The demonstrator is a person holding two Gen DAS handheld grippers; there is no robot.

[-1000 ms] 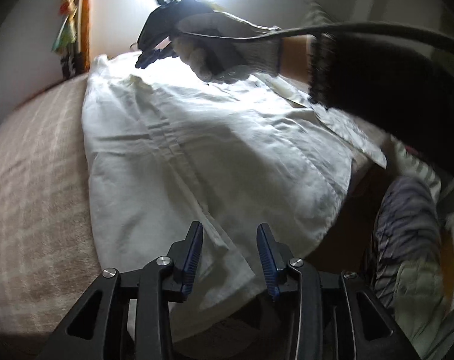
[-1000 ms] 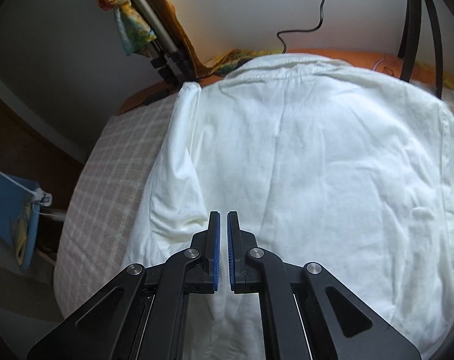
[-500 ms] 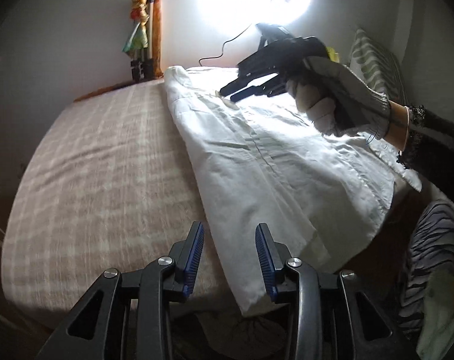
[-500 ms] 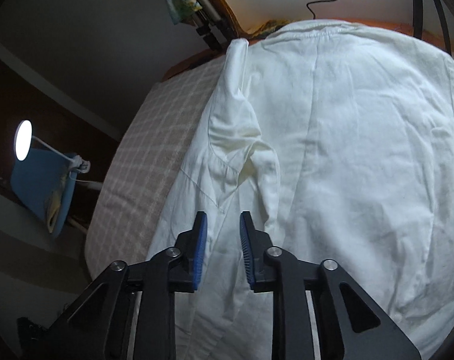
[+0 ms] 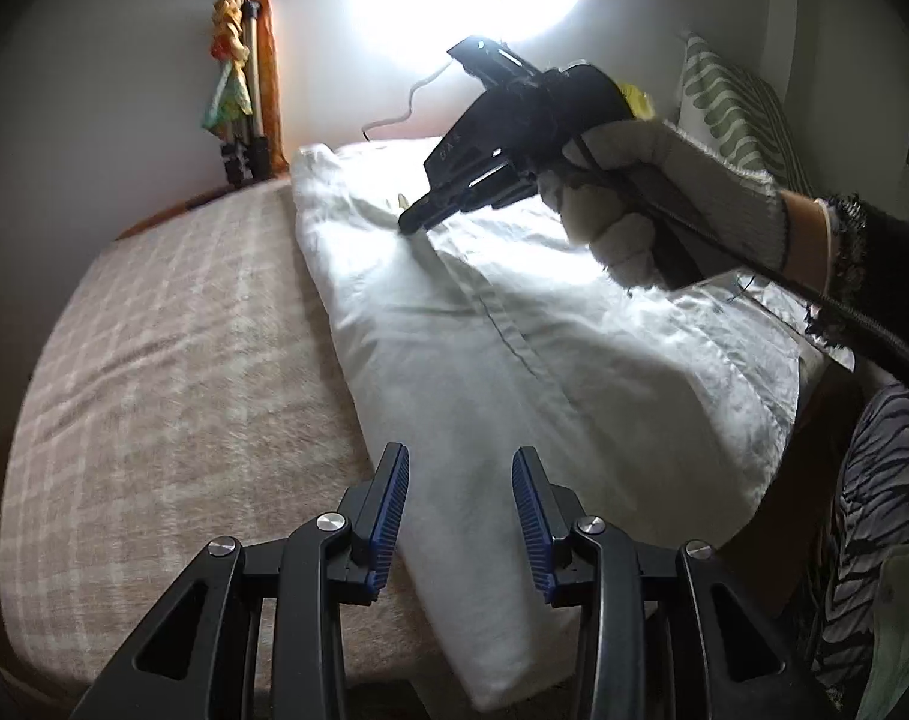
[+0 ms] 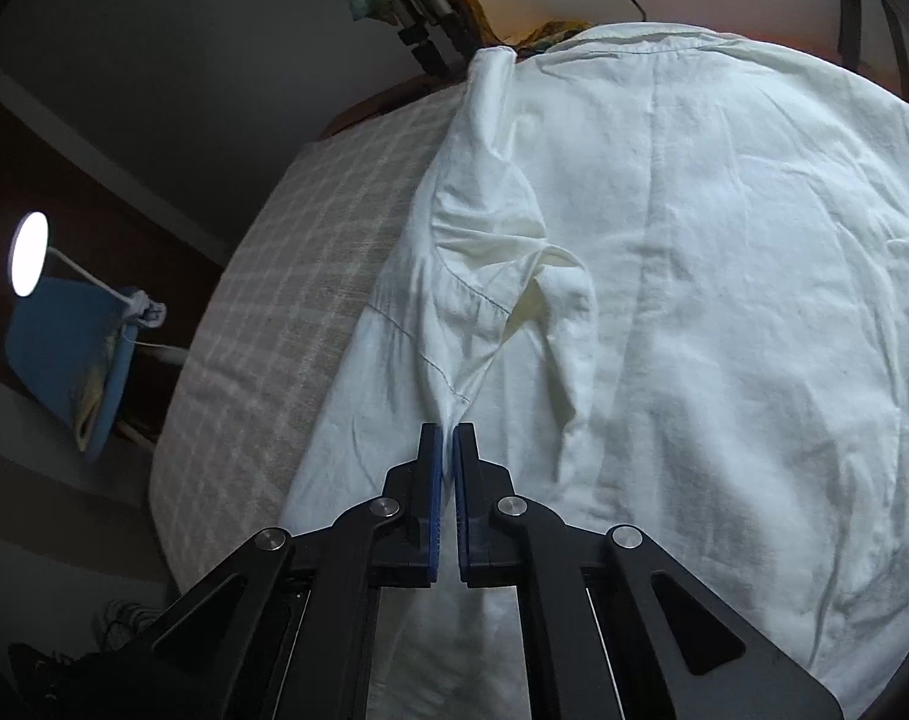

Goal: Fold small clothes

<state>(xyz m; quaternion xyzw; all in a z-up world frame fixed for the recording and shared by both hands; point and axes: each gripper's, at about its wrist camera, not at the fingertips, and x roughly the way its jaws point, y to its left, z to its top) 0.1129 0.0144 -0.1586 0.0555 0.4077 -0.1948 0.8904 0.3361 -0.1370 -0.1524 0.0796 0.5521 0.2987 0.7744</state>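
Our right tongs [image 6: 450, 450] have just closed, pinching the white shirt [image 6: 694, 300] at mid-frame; a thin bite may slip. Left tongs [image 5: 459, 498] stand apart, empty.

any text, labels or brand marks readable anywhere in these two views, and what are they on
Faint pale letters on the black side plate of the right gripper, left wrist view: possibly "DAS", too small and blurred to read with certainty.
White shirt: no print or label showing.
Checked blanket: no text, only the woven pattern.
Left gripper: no markings visible.
Nothing readable in the right wrist view.
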